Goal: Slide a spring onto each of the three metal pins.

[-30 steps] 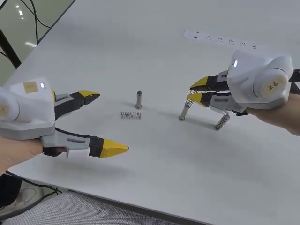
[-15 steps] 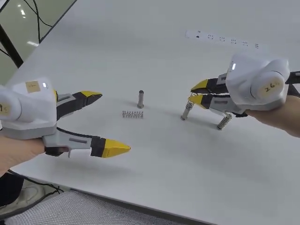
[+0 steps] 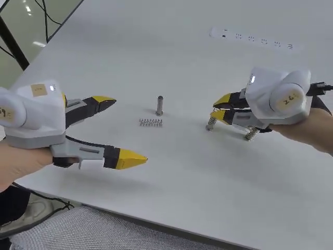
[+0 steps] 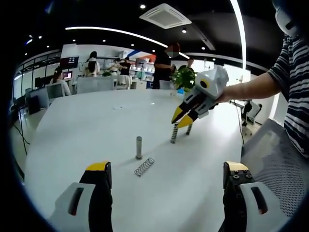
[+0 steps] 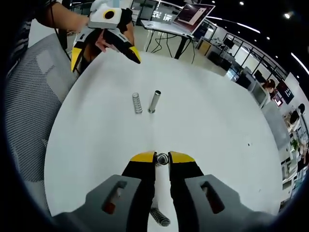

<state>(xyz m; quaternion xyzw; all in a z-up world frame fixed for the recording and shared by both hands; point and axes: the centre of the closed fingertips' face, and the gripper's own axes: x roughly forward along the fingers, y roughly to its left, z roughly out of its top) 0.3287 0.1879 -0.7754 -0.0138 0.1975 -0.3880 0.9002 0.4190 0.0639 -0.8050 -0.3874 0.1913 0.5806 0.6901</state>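
Trouble spot first, nearest the camera: left gripper (image 3: 119, 128) hangs at the lower left of the head view with its jaws spread wide and nothing between them. Just beyond its tips lies the loose spring (image 3: 151, 122), flat on the white table (image 3: 171, 198). Right behind it stands the bare pin (image 3: 159, 105), upright, close to the spring but apart from it. By my reading, that is the one pairing left to make. A wide, hasty bite on that thin coil could squash it or flick it rolling away, and a careless sweep could knock the slim pin over.

Across at centre right, right gripper (image 3: 219, 107) has its yellow tips pinched on the top of a spring-clad pin (image 3: 212, 124). In the right gripper view the coil's end ring sits squeezed between the tips. Release it off vertical and it may topple; lift away too tightly and the spring may ride up off the pin.

A second spring-clad pin (image 3: 252, 134) sits just beside it, mostly tucked under the gripper's body. I cannot tell whether it stands straight or leans, nor whether either spring is fully seated. Far off at the upper right lies a power strip (image 3: 257, 40), too small to read its sockets.
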